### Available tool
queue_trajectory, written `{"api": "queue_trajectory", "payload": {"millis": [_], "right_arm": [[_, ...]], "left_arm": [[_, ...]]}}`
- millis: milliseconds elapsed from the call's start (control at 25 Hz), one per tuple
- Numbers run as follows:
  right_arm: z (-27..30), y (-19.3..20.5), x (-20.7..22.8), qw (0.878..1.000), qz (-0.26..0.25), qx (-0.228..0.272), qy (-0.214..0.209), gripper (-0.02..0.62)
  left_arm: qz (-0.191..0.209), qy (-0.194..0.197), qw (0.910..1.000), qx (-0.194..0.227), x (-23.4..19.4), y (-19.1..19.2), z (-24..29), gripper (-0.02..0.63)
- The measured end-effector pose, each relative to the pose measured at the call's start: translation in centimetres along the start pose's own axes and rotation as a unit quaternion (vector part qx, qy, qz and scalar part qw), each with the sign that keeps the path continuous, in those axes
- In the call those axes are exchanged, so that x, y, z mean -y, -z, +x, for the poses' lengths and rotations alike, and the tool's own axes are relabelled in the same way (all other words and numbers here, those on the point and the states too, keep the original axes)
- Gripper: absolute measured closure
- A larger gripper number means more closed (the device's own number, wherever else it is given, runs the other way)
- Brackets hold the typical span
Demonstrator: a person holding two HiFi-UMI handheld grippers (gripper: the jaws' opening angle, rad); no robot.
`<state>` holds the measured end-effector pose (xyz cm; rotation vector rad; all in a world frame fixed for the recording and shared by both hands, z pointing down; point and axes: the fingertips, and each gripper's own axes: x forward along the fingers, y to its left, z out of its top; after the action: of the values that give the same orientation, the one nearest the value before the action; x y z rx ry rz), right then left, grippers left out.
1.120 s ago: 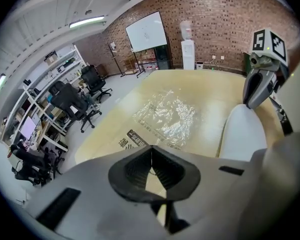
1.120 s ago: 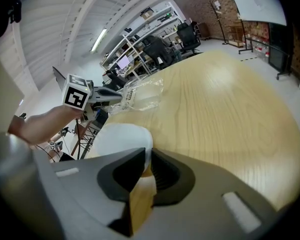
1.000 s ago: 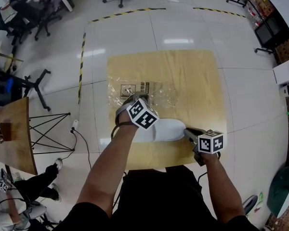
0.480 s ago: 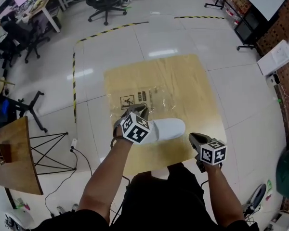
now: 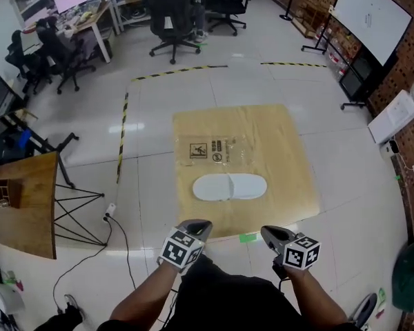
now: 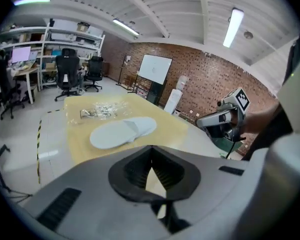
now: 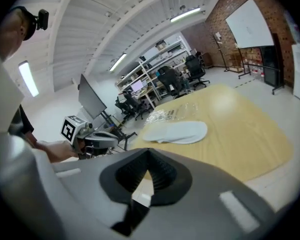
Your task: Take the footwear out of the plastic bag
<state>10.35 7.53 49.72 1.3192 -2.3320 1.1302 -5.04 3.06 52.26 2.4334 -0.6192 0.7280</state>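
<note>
2 white flat slippers [image 5: 230, 187] are left beside the clear plastic bag [image 5: 224, 150] as left gripper [image 5: 194, 226] and right gripper [image 5: 272, 234], just closed empty, are withdrawn.

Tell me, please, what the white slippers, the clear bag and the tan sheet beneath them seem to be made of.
The slippers: probably soft fabric or foam, matte white, no shine. The bag: thin clear plastic film, crinkled and glinting, the sheet showing through it. The sheet: likely plywood or cardboard, matte tan with faint streaks; which one is unclear.
</note>
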Motion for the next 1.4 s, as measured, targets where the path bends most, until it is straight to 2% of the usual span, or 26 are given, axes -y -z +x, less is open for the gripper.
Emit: {"api": "queue_trajectory", "payload": {"millis": [240,320,400,560,680,840,1120,1240,1400], "right_arm": [[-6.8,3.4,-5.4,0.994,-0.086,0.018,-0.063,0.595],[-9.9,5.5,-5.9,0.992,-0.103,0.027,-0.069,0.595],[-12.5,7.9,-5.6,0.992,-0.099,0.035,-0.068,0.595],[-16.1,12.4,-5.9,0.995,-0.056,0.031,-0.075,0.595],[-18.3,15.2,-7.5,0.995,-0.070,0.018,-0.074,0.595],[-19.2,15.2,-8.1,0.994,-0.088,0.037,-0.061,0.594],[-19.5,16.0,-11.9,0.995,-0.079,0.051,-0.043,0.595],[-18.3,17.1,-13.5,0.996,-0.072,0.047,-0.030,0.595],[-16.6,17.6,-15.0,0.996,-0.075,0.045,-0.005,0.595]], "left_arm": [[-0.050,-0.059,0.9963,0.039,8.4,5.6,-3.4,0.598],[-0.063,-0.070,0.9935,0.063,12.0,6.6,-4.0,0.598],[-0.058,-0.076,0.9929,0.072,15.8,7.9,-4.6,0.598],[-0.046,-0.081,0.9951,0.034,22.3,11.8,-7.0,0.598],[-0.063,-0.089,0.9938,0.019,25.3,14.6,-9.0,0.598],[-0.053,-0.097,0.9933,0.033,24.9,13.8,-10.0,0.598],[0.007,-0.098,0.9939,0.051,23.4,11.7,-13.3,0.598],[0.007,-0.093,0.9946,0.046,22.3,12.8,-15.2,0.598],[-0.013,-0.083,0.9955,0.045,20.2,14.7,-16.6,0.598]]}}
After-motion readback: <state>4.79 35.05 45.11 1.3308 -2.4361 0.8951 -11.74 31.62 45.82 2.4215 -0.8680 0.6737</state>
